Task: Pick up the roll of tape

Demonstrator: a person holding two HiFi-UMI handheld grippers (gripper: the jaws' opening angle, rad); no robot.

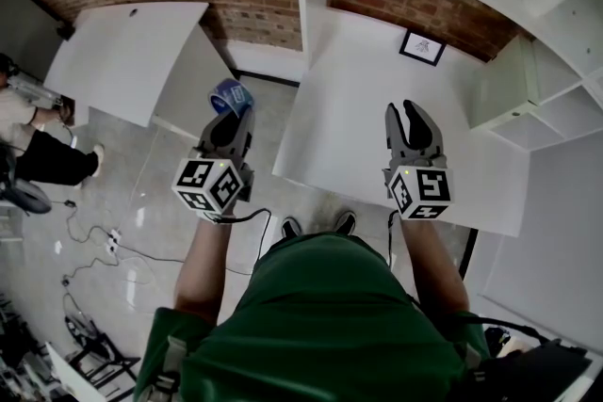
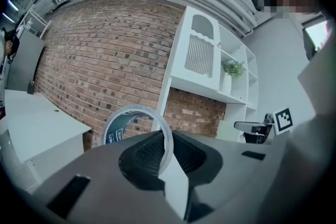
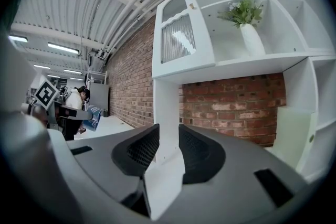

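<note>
One tape roll (image 1: 231, 95) in left tongs (image 1: 234, 119)

Stretches both bare forearms (image 1: 201, 264) forward, side by side and roughly level. Carries on the left one a dark grey plastic two-jaw tool with a marker cube, the left gripper (image 1: 231, 115), jaws pinched together on the thin rim of a blue roll of tape (image 1: 231, 95). Holds the right gripper (image 1: 407, 111), of the same make, with jaws parted and nothing between them.

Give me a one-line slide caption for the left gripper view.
Left gripper shut on the roll of tape, held before a brick wall and white shelves.
</note>
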